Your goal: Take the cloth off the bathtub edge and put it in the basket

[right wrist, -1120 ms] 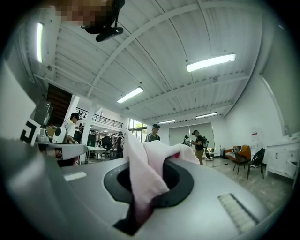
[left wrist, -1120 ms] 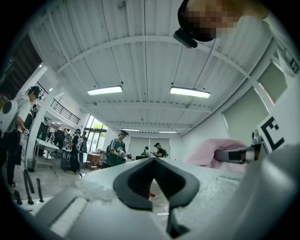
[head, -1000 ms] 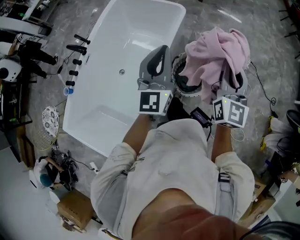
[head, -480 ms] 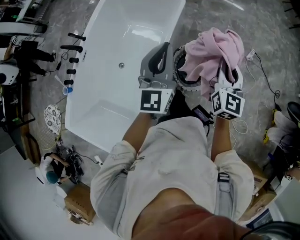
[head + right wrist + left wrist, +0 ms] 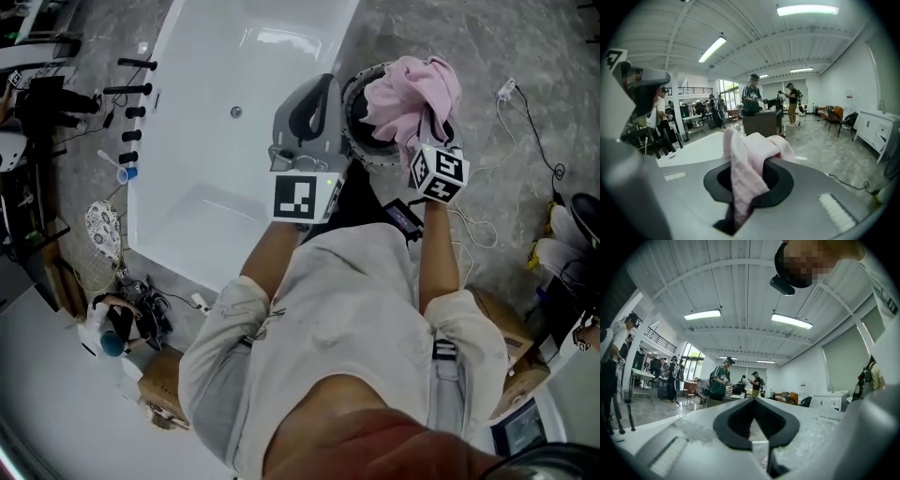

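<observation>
Pinching cloth (image 5: 412, 94) with right gripper (image 5: 433, 141), bunched over basket (image 5: 361, 155) beside tub (image 5: 216, 187), clear of the tub edge; looks soft, light, floppy, likely to drape on rim; best gripped at a thick fold; left gripper (image 5: 314, 108) pressed together, empty.

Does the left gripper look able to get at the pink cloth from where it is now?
Probably yes. The left gripper sits right beside the basket, with nothing between it and the cloth that the right gripper holds over it. Its jaws are shut, so they would need opening first.
</observation>
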The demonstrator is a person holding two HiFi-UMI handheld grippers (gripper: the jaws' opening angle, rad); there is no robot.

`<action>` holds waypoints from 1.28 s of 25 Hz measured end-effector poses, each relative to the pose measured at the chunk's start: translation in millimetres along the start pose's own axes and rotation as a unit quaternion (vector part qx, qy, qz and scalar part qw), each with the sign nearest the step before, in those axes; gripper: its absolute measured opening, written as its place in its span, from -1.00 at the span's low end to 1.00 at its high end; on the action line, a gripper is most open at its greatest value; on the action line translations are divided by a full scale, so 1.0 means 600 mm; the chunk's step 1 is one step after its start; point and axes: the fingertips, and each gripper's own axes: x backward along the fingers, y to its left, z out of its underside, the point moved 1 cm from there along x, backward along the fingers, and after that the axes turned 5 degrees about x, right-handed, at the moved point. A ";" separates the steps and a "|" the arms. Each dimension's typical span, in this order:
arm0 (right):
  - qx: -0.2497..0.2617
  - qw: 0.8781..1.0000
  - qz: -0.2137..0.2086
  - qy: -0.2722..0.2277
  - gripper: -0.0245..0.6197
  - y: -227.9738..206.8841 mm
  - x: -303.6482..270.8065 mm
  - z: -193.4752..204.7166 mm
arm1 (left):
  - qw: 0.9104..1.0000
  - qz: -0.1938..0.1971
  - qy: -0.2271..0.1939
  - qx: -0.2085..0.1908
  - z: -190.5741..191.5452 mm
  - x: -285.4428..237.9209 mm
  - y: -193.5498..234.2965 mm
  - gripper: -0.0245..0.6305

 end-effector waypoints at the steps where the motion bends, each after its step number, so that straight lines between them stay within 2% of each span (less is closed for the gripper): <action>1: -0.005 1.000 0.000 0.017 -0.82 -0.002 -0.015 0.024 | 1.000 0.000 0.004 0.001 0.008 -0.004 0.003 -0.92; 6: -0.035 0.994 0.000 0.106 -0.82 -0.010 -0.082 0.152 | 1.000 -0.001 0.026 0.003 0.038 -0.021 0.007 -0.92; 9: -0.051 0.985 -0.005 0.163 -0.82 -0.010 -0.128 0.228 | 1.000 0.000 0.018 0.009 0.041 -0.036 0.007 -0.92; 12: -0.059 0.973 -0.004 0.222 -0.83 -0.006 -0.152 0.313 | 1.000 -0.001 0.019 0.020 0.043 -0.042 0.004 -0.92; 16: -0.059 0.952 0.002 0.299 -0.83 -0.004 -0.168 0.402 | 1.000 0.006 0.023 0.015 0.043 -0.056 0.004 -0.92; 22: -0.062 0.923 -0.007 0.380 -0.79 0.006 -0.163 0.484 | 0.999 0.003 0.028 0.017 0.044 -0.059 0.003 -0.92; 25: -0.079 0.907 -0.021 0.413 -0.38 0.009 -0.153 0.516 | 0.999 0.006 0.027 0.017 0.044 -0.058 -0.003 -0.92; 26: -0.077 0.905 -0.021 0.417 -0.33 0.007 -0.149 0.521 | 0.999 0.007 0.028 0.017 0.045 -0.057 -0.005 -0.92; 32: -0.073 0.909 -0.015 0.411 -0.33 -0.001 -0.140 0.520 | 0.999 0.009 0.030 0.019 0.047 -0.056 -0.010 -0.92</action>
